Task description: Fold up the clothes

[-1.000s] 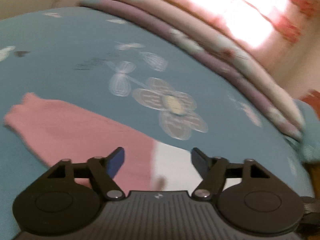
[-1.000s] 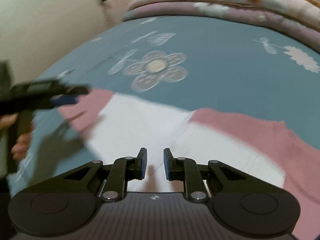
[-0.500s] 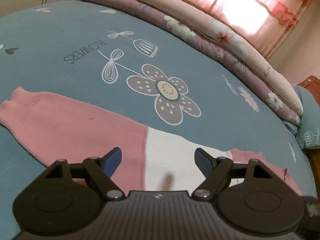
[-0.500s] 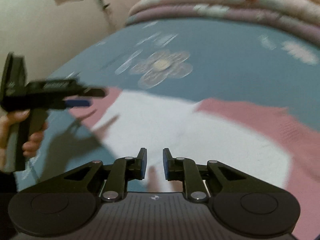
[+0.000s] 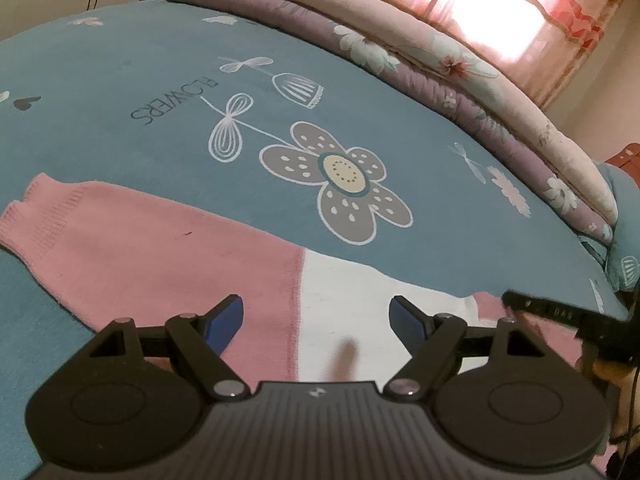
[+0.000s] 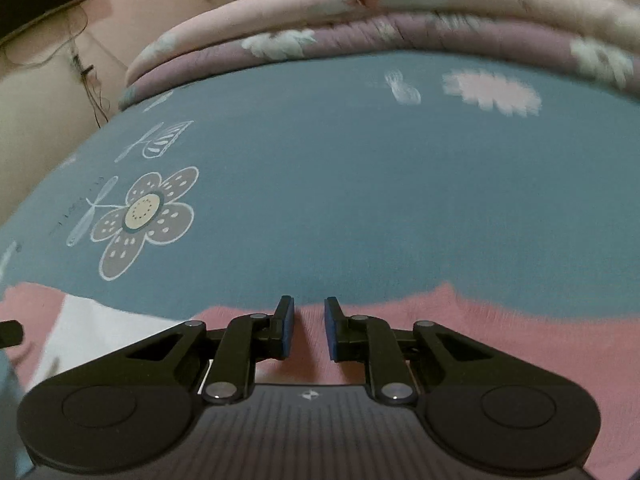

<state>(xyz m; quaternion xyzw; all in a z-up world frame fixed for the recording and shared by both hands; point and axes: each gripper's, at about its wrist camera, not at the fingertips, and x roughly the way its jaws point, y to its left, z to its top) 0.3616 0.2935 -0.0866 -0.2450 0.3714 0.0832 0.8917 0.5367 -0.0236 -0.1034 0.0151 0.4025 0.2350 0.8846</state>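
Note:
A pink-and-white knit sweater lies flat on the bed. Its left pink sleeve (image 5: 140,240) stretches out to the left and its white body (image 5: 360,300) is in the middle. My left gripper (image 5: 316,308) hovers wide open over the seam between sleeve and body, with nothing between its fingers. My right gripper (image 6: 309,308) hangs over the other pink sleeve (image 6: 520,340), jaws only a narrow gap apart and holding nothing. The white body (image 6: 92,332) shows at that view's lower left. The right gripper's black tip (image 5: 560,316) reaches into the left wrist view at the right edge.
The bed is covered by a blue sheet (image 5: 120,80) printed with a large grey flower (image 5: 344,176). A folded pink and purple floral quilt (image 5: 440,72) lies along the far side. A bright curtained window (image 5: 480,0) is behind it. A bare wall with hanging cables (image 6: 80,72) stands at the left.
My right gripper has swung to the right, from over the white body to over the pink sleeve, and the left gripper has nearly slid out of its view. The left gripper stayed almost in place.

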